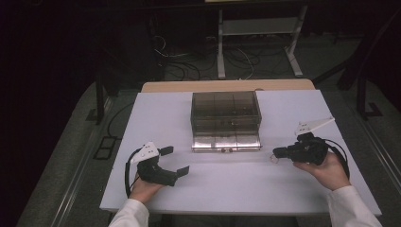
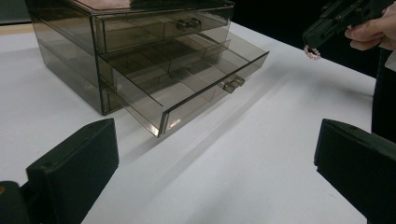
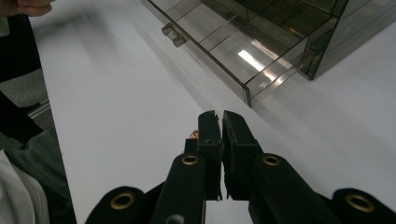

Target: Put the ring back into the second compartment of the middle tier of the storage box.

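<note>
Nearest the person, the left claw (image 1: 176,161) sits low over the table (image 1: 227,189) with jaws spread wide and nothing between them, while the right claw (image 1: 278,152) is pinched shut on a small pinkish ring (image 2: 312,52), held in the air just off the front right corner of the open drawer (image 2: 187,88). That grip looks thin, right at the tips, so a jolt could drop the ring onto the table. Farther on, the smoky plastic drawer box (image 1: 226,111) has narrow compartments, and a release off-centre could land it in the wrong slot.
</note>
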Motion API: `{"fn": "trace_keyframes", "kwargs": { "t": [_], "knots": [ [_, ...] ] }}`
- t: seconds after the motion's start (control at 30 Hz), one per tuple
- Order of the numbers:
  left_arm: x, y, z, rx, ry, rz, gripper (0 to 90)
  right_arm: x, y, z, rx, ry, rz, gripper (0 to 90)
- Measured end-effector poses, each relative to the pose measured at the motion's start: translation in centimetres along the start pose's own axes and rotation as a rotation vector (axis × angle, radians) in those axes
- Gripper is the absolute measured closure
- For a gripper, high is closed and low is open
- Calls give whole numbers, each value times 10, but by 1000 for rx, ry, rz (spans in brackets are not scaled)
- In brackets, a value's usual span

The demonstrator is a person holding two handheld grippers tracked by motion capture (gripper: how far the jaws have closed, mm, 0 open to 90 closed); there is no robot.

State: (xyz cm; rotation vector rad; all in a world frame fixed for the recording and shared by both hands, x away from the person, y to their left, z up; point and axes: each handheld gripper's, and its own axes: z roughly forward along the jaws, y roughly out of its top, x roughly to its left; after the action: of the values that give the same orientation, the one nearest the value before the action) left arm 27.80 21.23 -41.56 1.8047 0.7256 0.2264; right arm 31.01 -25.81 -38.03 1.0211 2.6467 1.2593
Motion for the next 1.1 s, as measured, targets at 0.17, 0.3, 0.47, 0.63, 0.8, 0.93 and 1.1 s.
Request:
{"fn": "trace_keyframes", "kwargs": {
  "t": [0.17,0.3,0.47,0.63,0.8,0.93,1.1],
  "knots": [
    [0,0,0,-4,-1,-5,0,0,4,1,7,2,-2,855],
    [0,0,1,-3,-1,-6,0,0,7,3,14,7,-8,855],
    [0,-1,1,-2,0,-8,0,2,12,5,19,13,-15,855],
    [0,-1,2,3,-4,-7,0,3,20,6,22,15,-27,855],
    [0,-1,2,2,-4,-10,0,4,25,7,19,17,-37,855],
    [0,-1,2,3,-3,-10,0,3,28,8,14,17,-43,855],
    [0,-1,2,3,-5,-9,0,4,32,8,13,18,-43,855]
  ]
}}
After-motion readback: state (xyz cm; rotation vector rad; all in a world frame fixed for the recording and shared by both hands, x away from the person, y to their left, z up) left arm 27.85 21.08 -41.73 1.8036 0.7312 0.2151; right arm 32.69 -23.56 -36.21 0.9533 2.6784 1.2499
